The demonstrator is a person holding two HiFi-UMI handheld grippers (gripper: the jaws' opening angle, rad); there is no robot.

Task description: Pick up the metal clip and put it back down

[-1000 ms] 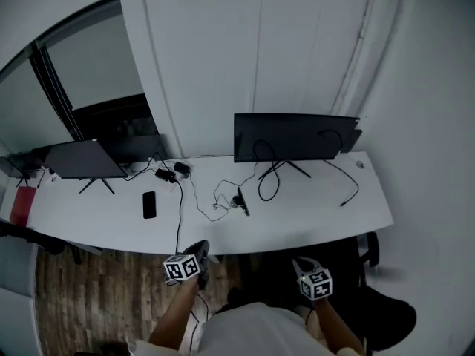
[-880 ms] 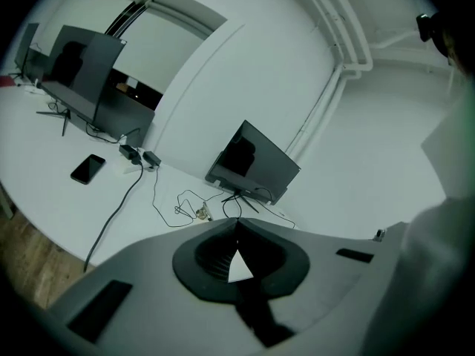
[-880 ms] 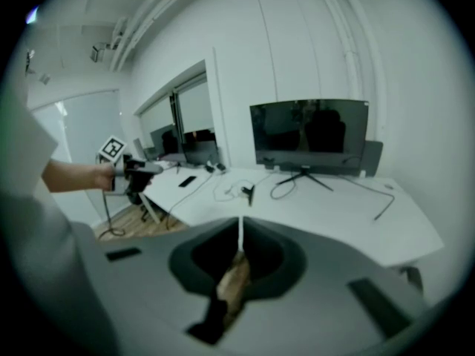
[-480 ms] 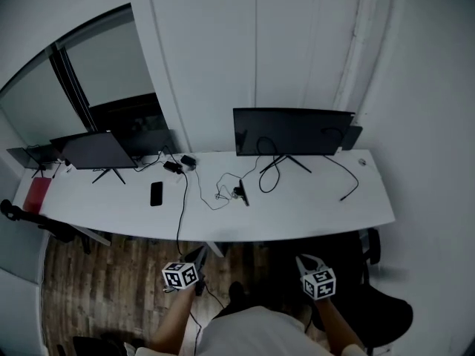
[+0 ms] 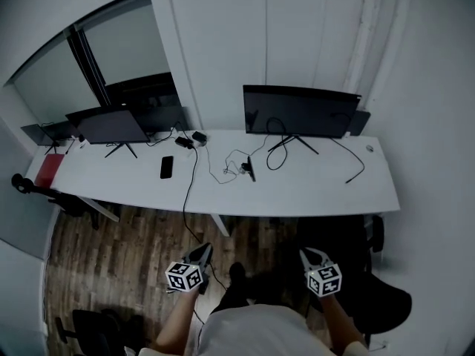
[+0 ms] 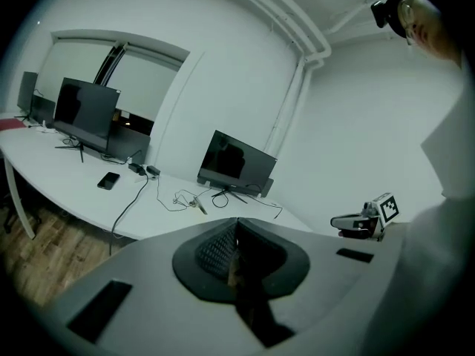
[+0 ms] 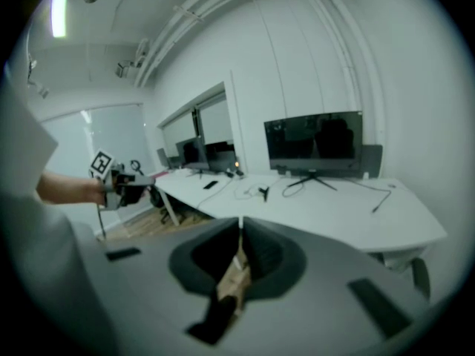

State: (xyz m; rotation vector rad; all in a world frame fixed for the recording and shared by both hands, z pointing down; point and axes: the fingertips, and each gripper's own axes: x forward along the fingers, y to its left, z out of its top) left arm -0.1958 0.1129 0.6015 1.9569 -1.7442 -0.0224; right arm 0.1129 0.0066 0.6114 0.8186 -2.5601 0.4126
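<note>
white walls back a long white desk (image 5: pixel 312 191), and we place everything else by that desk. on the desk's middle, nearer its far edge than its near one, lies the metal clip (image 5: pixel 251 172), dark and slim, just beside a tangle of thin cable (image 5: pixel 223 170). nothing is holding the clip. behind the clip, at the desk's far edge, stands a wide monitor (image 5: pixel 300 112); a second monitor (image 5: pixel 111 127) stands toward the desk's left end, and a dark phone (image 5: pixel 166 167) lies flat between that end and the clip.

we hold both tools well clear of the desk's near edge, over the wooden floor (image 5: pixel 126 251). the left gripper (image 5: pixel 202 251) points toward the desk, and its own view shows its jaws clenched flat together with nothing between them. the right gripper (image 5: pixel 306 255) points the same way, off the desk's near edge toward its right half, and its jaws too meet in a thin seam, empty. a black chair (image 5: pixel 386 302) sits below the desk's right end.
</note>
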